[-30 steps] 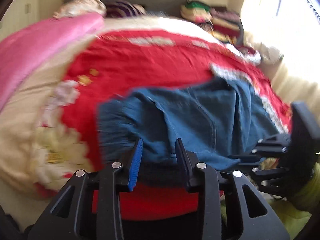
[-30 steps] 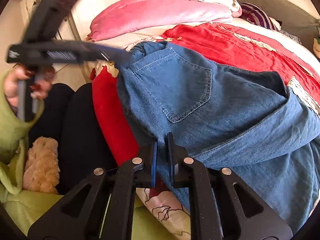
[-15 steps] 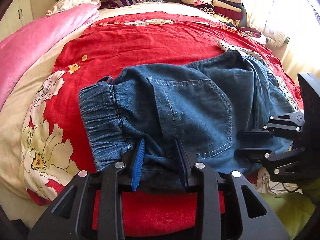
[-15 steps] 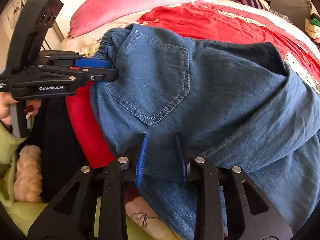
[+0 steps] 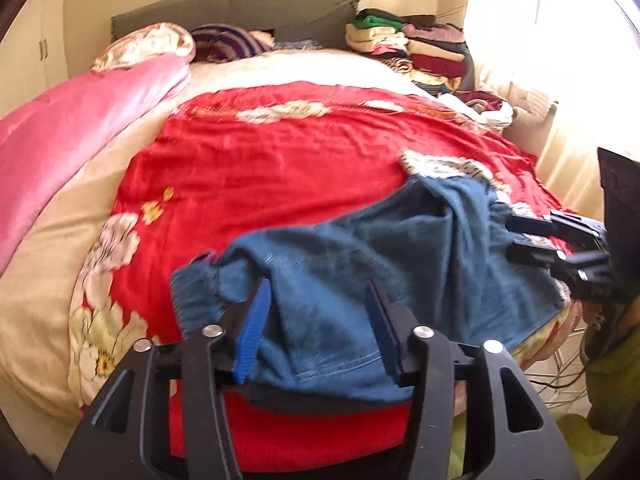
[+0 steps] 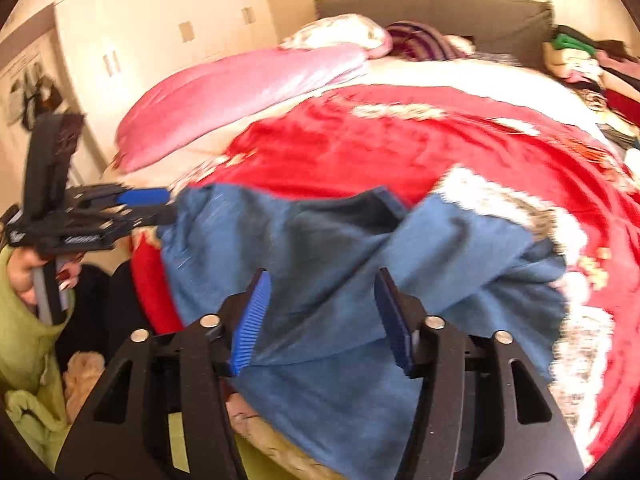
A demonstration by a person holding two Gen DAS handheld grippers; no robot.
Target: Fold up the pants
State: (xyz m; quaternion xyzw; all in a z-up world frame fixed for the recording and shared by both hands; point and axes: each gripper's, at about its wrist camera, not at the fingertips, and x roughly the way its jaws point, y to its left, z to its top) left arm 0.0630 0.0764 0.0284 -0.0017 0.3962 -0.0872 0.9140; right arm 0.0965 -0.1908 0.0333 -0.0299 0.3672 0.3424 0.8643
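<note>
Hand-held gripper (image 5: 314, 324) agape over rumpled denim pants (image 5: 400, 256)

A bed (image 5: 48, 320) with a red floral cover (image 5: 280, 160) fills the room, a gray headboard (image 5: 240, 8) behind. White cupboards (image 6: 160, 32) line one wall; bright daylight pours through the window (image 5: 540, 40).

pants (image 5: 360, 264): matt blue denim cloth
bedspread (image 5: 280, 160): glossy red satin-like cloth
pink quilt (image 6: 240, 88): smooth, sheeny cloth
left gripper (image 5: 316, 320): matt black plastic, ribbed blue pads, shiny metal screws
</note>
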